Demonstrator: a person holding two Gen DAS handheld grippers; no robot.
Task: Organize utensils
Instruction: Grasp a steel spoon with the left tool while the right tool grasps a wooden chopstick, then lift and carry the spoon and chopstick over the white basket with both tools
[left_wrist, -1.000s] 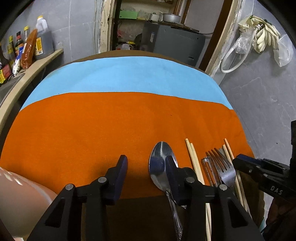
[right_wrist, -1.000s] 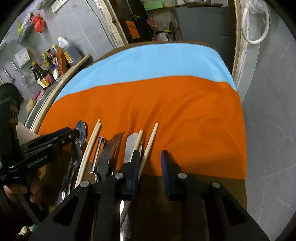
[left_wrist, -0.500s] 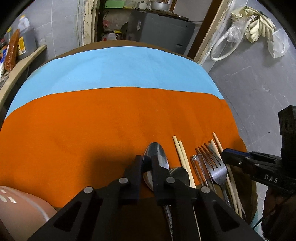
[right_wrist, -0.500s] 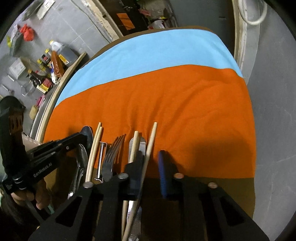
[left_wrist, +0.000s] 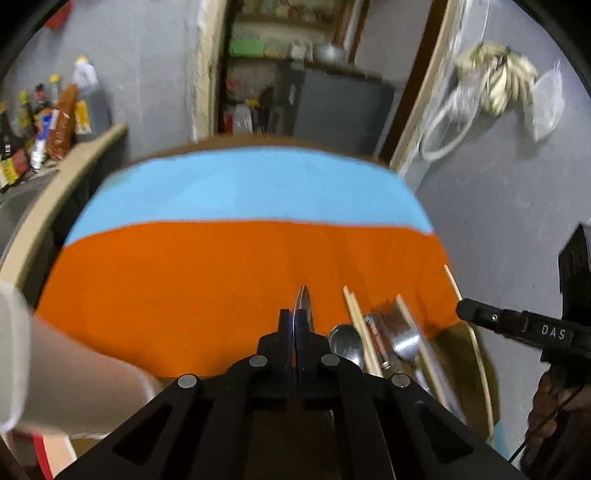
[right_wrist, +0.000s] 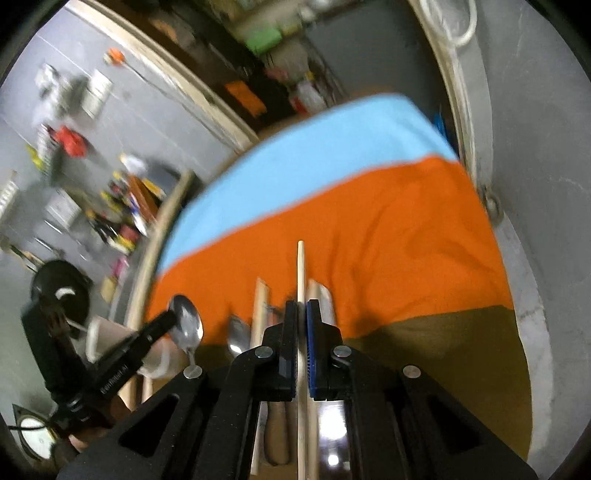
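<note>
My left gripper (left_wrist: 295, 325) is shut on a metal spoon (left_wrist: 303, 306), held edge-on above the orange cloth (left_wrist: 192, 288); the spoon also shows in the right wrist view (right_wrist: 186, 325). My right gripper (right_wrist: 301, 314) is shut on a wooden chopstick (right_wrist: 301, 269), lifted off the cloth; it also shows in the left wrist view (left_wrist: 452, 282). On the table's near right lie a second spoon (left_wrist: 345, 345), a chopstick pair (left_wrist: 356, 321), a fork (left_wrist: 400, 332) and another chopstick (left_wrist: 408, 317). A knife (right_wrist: 325, 299) lies under my right gripper.
The round table has a light blue cloth (left_wrist: 251, 192) at the far half. A shelf with bottles (left_wrist: 48, 125) stands at the left. A grey wall (left_wrist: 498, 206) is close on the right. A pale sleeve (left_wrist: 74, 376) is at the lower left.
Both grippers closed, the left on the spoon and the right on a chopstick, and lifted them off the cloth. Both views tilted up and are blurred.
</note>
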